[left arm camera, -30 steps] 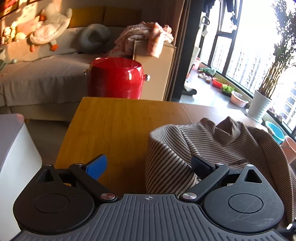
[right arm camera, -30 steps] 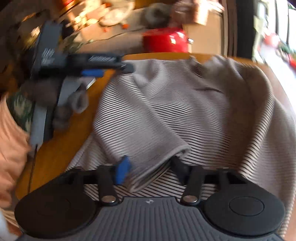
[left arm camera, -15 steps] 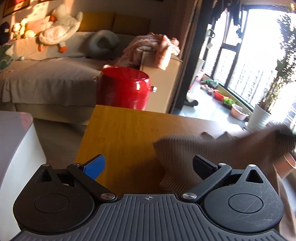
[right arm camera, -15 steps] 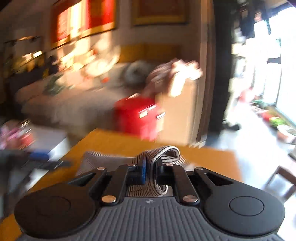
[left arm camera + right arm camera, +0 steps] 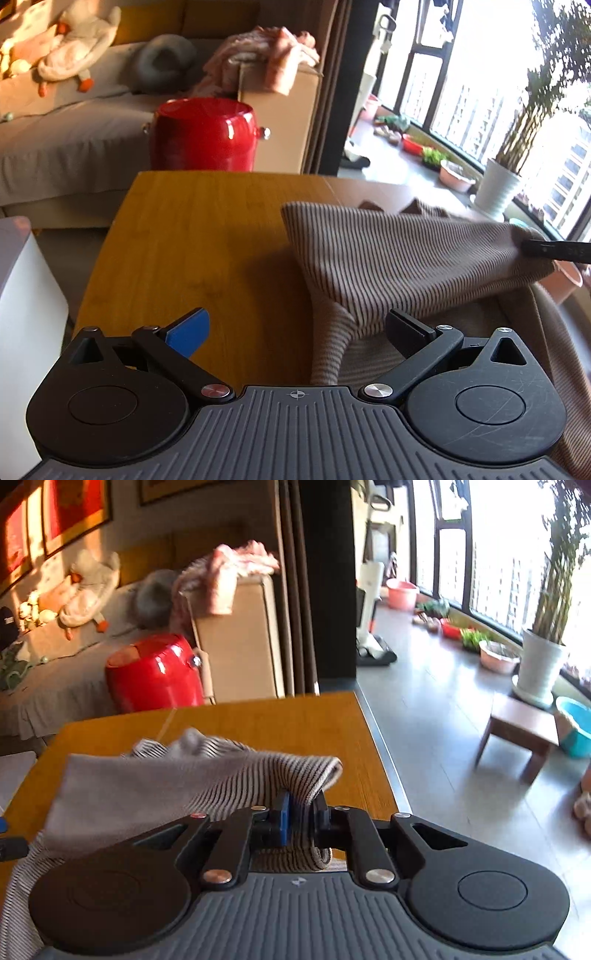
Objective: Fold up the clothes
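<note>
Jaws of the right gripper (image 5: 300,814) are seen close together, with a folded edge of the brown-and-beige striped knit garment (image 5: 406,254) clamped between the blue pad and the black pad; they are opening slightly at this moment, but the fabric is still pressed by the pads. From this pinch the cloth is stretched to the left and lifted above the yellow wooden table (image 5: 303,723). In the left wrist view, the same gripper is visible only as a dark bar at the right border, where the raised corner of the garment is pulled taut.

Jaws of the left gripper (image 5: 297,328) are held wide apart. A hanging fold of the garment lies between the two fingers, nearer to the black one, but it is not pressed by either. The rest of the garment is spread on the right part of the table.

Behind the table, a glossy red round container (image 5: 203,134), a cardboard box (image 5: 280,122) with pink cloth on it and a grey sofa (image 5: 66,140) are seen.
</note>
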`<state>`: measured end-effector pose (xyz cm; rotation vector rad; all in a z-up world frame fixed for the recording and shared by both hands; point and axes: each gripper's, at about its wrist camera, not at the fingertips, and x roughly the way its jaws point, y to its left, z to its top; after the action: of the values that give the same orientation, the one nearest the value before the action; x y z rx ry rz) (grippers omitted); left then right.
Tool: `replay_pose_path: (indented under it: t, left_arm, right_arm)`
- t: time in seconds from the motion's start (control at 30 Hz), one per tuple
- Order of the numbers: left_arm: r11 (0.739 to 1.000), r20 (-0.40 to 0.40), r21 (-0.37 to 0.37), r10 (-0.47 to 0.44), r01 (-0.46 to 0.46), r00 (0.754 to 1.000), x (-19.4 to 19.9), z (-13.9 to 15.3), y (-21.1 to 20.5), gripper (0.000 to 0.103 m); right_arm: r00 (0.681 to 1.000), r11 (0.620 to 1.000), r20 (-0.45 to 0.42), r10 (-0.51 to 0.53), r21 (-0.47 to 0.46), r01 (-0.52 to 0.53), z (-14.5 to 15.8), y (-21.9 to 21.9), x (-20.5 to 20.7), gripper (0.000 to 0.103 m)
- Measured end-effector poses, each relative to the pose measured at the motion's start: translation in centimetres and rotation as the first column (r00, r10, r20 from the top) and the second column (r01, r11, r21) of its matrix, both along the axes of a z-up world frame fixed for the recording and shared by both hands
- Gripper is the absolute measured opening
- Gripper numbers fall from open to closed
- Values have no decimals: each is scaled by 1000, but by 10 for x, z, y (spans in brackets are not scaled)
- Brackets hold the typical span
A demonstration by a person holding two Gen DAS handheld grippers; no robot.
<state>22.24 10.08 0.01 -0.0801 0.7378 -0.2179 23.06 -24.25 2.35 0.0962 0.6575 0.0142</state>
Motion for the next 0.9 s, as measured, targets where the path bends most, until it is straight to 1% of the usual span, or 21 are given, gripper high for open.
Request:
replay_pose_path:
  t: [0.07, 0.13, 0.23, 0.3, 0.4, 0.47, 0.5, 0.53, 0.57, 0.6, 0.63, 0.67, 0.73, 0.77, 0.83, 0.9]
  left_arm:
    - [1000, -7, 12, -4, 4, 1000, -2, -2, -2, 103]
    - [1000, -9, 19, -5, 5, 1000, -3, -4, -2, 103]
    - [1000, -12, 27, -8, 8, 1000, -2, -5, -6, 103]
    - [1000, -12, 26, -17, 17, 1000, 0, -6, -12, 103]
    - [999, -13, 26, -39, 40, 999, 3, -7, -22, 103]
    - [998, -12, 28, -55, 55, 998, 3, -8, -29, 103]
    - [998, -11, 29, -62, 62, 998, 2, -8, -31, 103]
    - [997, -9, 31, -67, 67, 998, 1, -8, -33, 103]
    - [997, -7, 33, -71, 71, 997, 0, -7, -34, 103]
    - [997, -6, 36, -73, 74, 997, -1, -7, -34, 103]
    - [996, -5, 41, -74, 74, 997, -2, -8, -35, 103]
    - [996, -6, 46, -72, 72, 997, -2, -9, -35, 103]
    - [997, -11, 52, -62, 63, 998, 1, -10, -34, 103]
    - [997, -13, 53, -56, 57, 998, 2, -11, -33, 103]
    - [998, -18, 52, -45, 46, 999, 4, -11, -32, 103]
    - [998, -17, 51, -44, 44, 999, 3, -11, -32, 103]
  right_arm:
    - [1000, 1000, 1, -25, 5, 25, -4, -6, -1, 18]
    - [999, 999, 2, -49, 10, 49, -7, -13, -2, 19]
    - [997, 996, 35, -72, 61, 70, 1, -28, -12, 30]
    - [997, 993, 53, -49, 110, 43, 9, -34, -20, 49]
    - [999, 993, 38, 7, 121, -12, 10, -32, -27, 58]
    - [1000, 996, 4, 17, 90, -18, 4, -25, -23, 62]
    - [1000, 996, -13, 19, 83, -18, 0, -21, -18, 62]
    - [999, 996, -27, 22, 88, -19, -4, -17, -14, 58]
    - [999, 995, -42, 25, 93, -21, -8, -14, -9, 29]
    - [999, 996, -38, 36, 86, -32, -6, -7, -5, 15]
    - [998, 996, -18, 53, 66, -52, 1, 3, -3, 12]
    - [996, 995, 15, 83, 52, -84, 12, 13, -1, 6]
    - [982, 985, 107, 157, 61, -164, 47, 35, 1, 5]
    - [968, 977, 163, 193, 64, -205, 68, 45, 0, 3]
    - [928, 959, 279, 245, 68, -274, 108, 60, -6, 3]
    - [889, 945, 373, 266, 79, -316, 138, 67, -12, 3]
